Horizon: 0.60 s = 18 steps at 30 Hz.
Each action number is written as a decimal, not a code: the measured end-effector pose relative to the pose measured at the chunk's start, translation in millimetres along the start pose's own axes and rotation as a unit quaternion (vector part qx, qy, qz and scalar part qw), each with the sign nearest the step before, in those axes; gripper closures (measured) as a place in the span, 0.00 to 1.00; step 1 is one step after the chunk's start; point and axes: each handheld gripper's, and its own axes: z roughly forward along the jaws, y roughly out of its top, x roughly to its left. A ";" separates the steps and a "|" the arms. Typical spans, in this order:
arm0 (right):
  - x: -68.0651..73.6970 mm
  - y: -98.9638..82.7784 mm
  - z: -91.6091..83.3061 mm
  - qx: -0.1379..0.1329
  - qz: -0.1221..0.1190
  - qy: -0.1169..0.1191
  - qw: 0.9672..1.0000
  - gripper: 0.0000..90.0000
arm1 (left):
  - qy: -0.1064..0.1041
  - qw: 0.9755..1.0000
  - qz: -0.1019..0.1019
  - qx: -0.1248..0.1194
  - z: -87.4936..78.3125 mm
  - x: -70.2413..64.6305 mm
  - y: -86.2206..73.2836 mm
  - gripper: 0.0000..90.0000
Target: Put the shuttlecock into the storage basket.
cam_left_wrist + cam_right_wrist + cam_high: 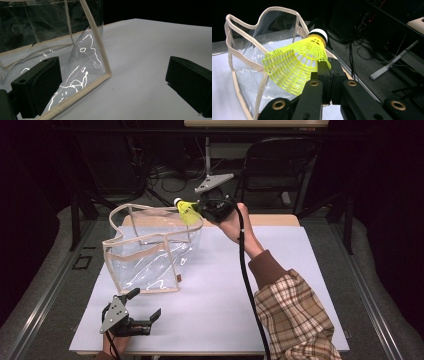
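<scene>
Over the far rim of the clear bag (150, 255), the right hand-held gripper (202, 210) grasps a yellow shuttlecock (187, 211) by its skirt, cork end pointing away. To drop it in cleanly, I judge the shuttlecock should be carried well inside the beige trim, above the open mouth, before the jaws part. The bag's upright strap could snag the skirt. Near the bag's front corner, the left hand-held gripper (145, 309) waits released above the white worktop (280, 285), holding nothing.

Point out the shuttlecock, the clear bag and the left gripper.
shuttlecock (294, 67): right gripper view, yellow skirt.
clear bag (150, 262): high view, front plastic wall.
left gripper (145, 307): high view, midway between its open fingertips.
</scene>
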 end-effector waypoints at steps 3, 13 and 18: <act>-1.2 4.0 4.8 0.005 -0.001 0.001 1.000 1.00 | -0.001 1.000 0.001 -0.002 -0.5 0.3 0.4 0.00; 0.9 6.1 14.5 0.008 0.000 -0.001 1.000 1.00 | -0.003 1.000 0.001 -0.003 -1.1 -0.2 0.8 0.00; 2.9 7.9 21.1 0.010 0.001 0.003 1.000 1.00 | -0.003 1.000 0.000 -0.002 -0.6 0.0 0.5 0.00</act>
